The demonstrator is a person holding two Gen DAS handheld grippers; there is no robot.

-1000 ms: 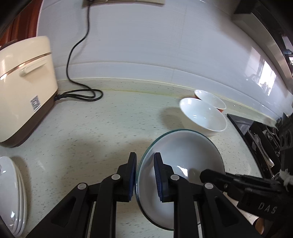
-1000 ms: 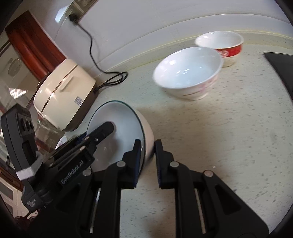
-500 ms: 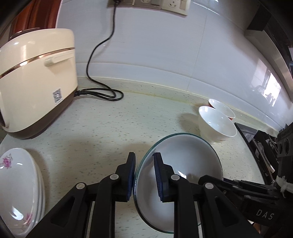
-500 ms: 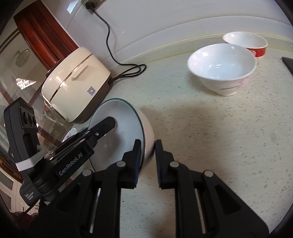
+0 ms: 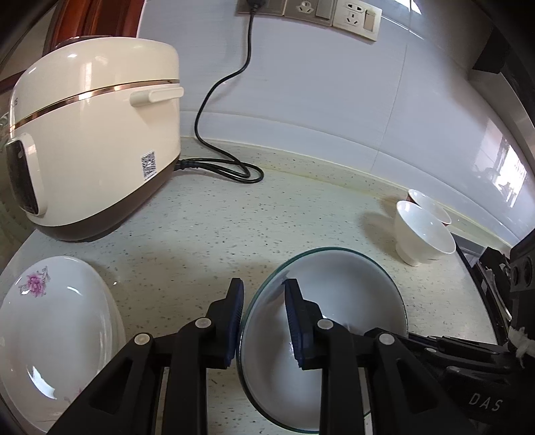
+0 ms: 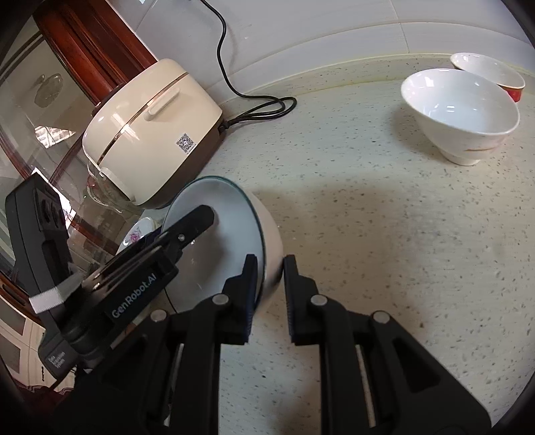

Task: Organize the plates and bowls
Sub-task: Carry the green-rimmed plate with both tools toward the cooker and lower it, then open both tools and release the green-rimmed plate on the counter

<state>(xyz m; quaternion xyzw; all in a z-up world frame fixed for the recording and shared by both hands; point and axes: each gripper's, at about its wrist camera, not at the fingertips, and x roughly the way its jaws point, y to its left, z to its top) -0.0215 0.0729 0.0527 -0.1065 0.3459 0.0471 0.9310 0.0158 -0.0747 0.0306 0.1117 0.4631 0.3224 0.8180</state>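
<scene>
both tongs grip one bowl: my left gripper is clamped on the near rim of the green-edged bowl at lower centre of the left view, and my right gripper is clamped on its wall at lower centre of the right view. going left to right in the left view, i see stacked floral plates at lower left, a cream rice cooker at upper left, its black cord running up to wall sockets at top centre, speckled countertop mid-frame, then a white bowl and behind it a red-banded bowl at right, against the white tiled wall.
</scene>
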